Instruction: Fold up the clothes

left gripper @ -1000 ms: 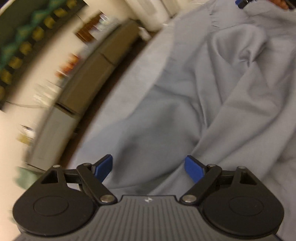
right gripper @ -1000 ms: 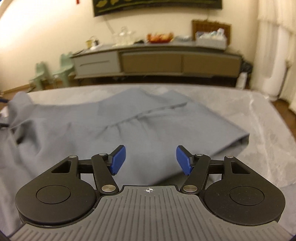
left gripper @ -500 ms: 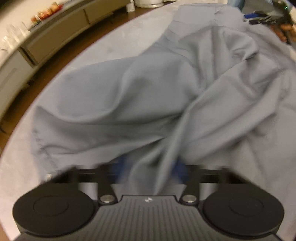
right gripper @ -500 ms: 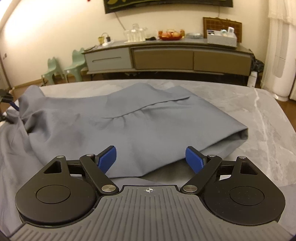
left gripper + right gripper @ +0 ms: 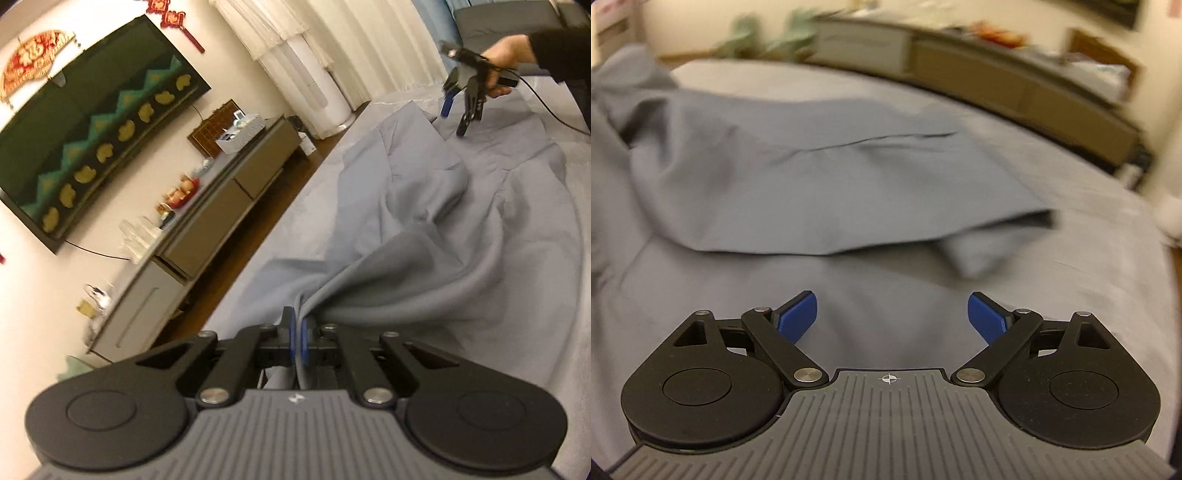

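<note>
Early stage. Grey garment (image 5: 461, 236) rumpled across desk (image 5: 280, 236), no neat fold yet. Left gripper (image 5: 298, 334) clenched on pinched edge; right gripper (image 5: 892, 317) opening, nothing between jaws.

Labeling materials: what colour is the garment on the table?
Plain grey-blue garment, no pattern; the left wrist view shows it best.

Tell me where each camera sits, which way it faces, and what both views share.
Left wrist: on the left gripper, looking across the grey garment toward the sideboard; its fingers pinch a fold, and the person's right hand shows far off.
Right wrist: on the right gripper, angled down at the garment; fingers opening, nothing between them.
Shared: garment, grey table, sideboard.
</note>
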Available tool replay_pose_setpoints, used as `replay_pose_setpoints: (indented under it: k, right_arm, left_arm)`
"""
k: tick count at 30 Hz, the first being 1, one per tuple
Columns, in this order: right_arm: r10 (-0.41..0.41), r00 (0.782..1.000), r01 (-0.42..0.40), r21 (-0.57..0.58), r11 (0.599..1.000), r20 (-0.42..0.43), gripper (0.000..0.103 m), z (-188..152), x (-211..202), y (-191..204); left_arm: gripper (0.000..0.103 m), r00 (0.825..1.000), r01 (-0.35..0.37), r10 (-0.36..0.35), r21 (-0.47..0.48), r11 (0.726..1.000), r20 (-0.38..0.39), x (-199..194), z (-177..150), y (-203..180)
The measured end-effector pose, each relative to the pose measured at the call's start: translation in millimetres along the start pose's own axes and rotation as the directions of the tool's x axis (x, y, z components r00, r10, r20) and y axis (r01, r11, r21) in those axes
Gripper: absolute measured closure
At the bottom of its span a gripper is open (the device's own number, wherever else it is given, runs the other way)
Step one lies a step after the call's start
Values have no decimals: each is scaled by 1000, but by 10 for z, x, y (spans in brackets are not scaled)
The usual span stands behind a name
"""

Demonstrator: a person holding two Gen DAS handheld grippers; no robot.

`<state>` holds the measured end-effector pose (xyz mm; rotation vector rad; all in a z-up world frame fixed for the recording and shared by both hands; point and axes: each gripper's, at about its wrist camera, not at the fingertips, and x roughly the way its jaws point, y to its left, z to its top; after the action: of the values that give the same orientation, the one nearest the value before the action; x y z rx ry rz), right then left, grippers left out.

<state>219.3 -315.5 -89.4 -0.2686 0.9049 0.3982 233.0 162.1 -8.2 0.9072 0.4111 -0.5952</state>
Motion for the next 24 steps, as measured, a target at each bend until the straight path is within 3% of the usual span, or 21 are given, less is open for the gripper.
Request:
replay_pose_setpoints:
  k: [2, 4, 5, 6, 7, 8, 9, 10, 12, 14, 15, 17, 20, 24]
  right_arm:
    - [75, 996, -75, -19, 997, -39, 19, 271, 190, 84]
    - [86, 996, -86, 20, 996, -32, 36, 647, 365, 58]
    - [65, 998, -66, 69, 995, 10, 44, 834, 379, -1]
    - [-25, 991, 0, 188, 982, 131, 59, 1016, 224, -165]
    - [-128, 963, 50, 312, 949, 237, 59, 1198, 69, -328]
    - [-219, 920, 62, 431, 900, 325, 54, 1324, -109, -485]
    - [-267, 876, 14, 532, 846, 401, 38, 1322, -342, -625]
    - [-304, 842, -18, 585, 811, 446, 34, 1323, -533, -719]
    - [-276, 862, 31, 499, 866, 425, 33, 1322, -689, -676]
    - [-154, 932, 49, 307, 950, 328, 25, 1202, -613, -504]
    - [-125, 958, 69, 219, 973, 257, 21, 1098, -474, -396]
    - [-87, 991, 84, 34, 996, 103, 19, 891, -197, -179]
    - [-80, 989, 53, -216, 975, -122, 17, 605, 203, 104]
    - [-112, 979, 72, -222, 972, -172, 7, 641, 449, -43]
  left_arm:
    - [100, 998, -61, 62, 38, 997, -22, 137, 146, -53]
    - [100, 989, -144, 146, 69, 987, -21, 215, 331, 9]
    - [100, 980, -198, 198, 69, 978, 4, 166, 462, 72]
    - [100, 966, -259, 257, 57, 964, 42, 66, 615, 160]
    - [100, 948, -309, 304, 35, 951, 92, -114, 729, 252]
    - [100, 930, -340, 335, 10, 940, 152, -342, 810, 310]
    - [100, 920, -342, 334, 3, 940, 204, -556, 860, 295]
    - [100, 922, -326, 312, 22, 945, 229, -722, 843, 222]
    - [100, 938, -290, 268, 73, 954, 222, -909, 712, 48]
    - [100, 959, -270, 259, 92, 958, 115, -767, 453, -107]
    - [100, 965, -261, 257, 101, 960, 58, -681, 316, -187]
    - [100, 967, -251, 253, 90, 964, -21, -523, 102, -289]
    - [100, 970, -232, 235, 56, 971, -56, -412, -64, -296]
    - [100, 971, -229, 230, 33, 973, -68, -373, -152, -178]
